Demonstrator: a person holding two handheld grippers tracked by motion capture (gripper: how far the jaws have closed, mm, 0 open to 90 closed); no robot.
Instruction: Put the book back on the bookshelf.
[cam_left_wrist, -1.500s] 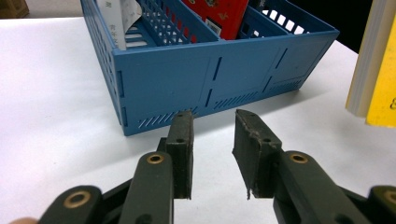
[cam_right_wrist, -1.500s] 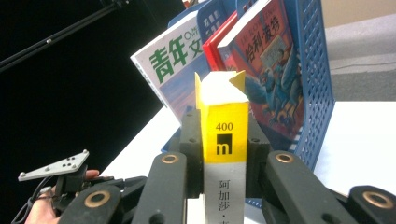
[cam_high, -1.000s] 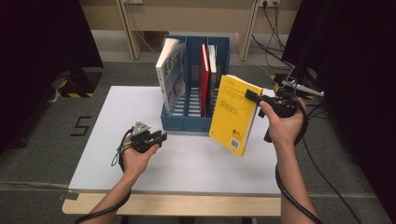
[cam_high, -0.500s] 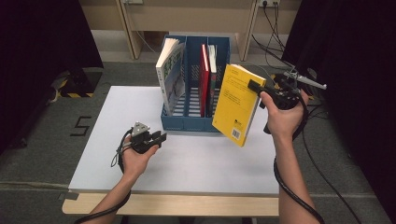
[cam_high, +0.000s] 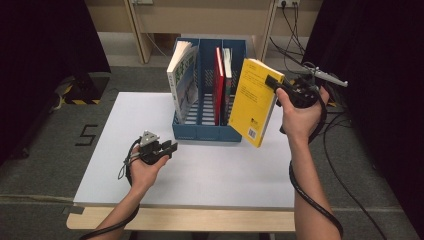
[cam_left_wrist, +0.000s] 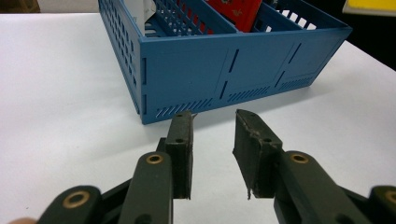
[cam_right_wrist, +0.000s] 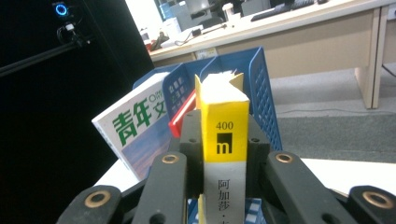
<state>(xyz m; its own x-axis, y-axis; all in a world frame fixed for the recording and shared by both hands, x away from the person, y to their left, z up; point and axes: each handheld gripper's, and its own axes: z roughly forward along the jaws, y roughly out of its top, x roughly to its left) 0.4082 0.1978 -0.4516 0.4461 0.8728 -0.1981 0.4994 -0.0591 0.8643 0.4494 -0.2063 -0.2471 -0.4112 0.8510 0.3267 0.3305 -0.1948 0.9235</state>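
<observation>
Sitting clamped between right tool: yellow book

A fixed overhead camera looks forward and down on the white counter. The left tongs' camera sits low, close to the blue slotted plastic file rack at twelve o'clock. The right tongs' camera, raised, shares that rack.

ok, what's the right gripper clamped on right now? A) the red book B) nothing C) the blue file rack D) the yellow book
D: the right gripper has its jaws pressed on both sides of the yellow book at its spine, holding it in the air beside the blue file rack.
</observation>
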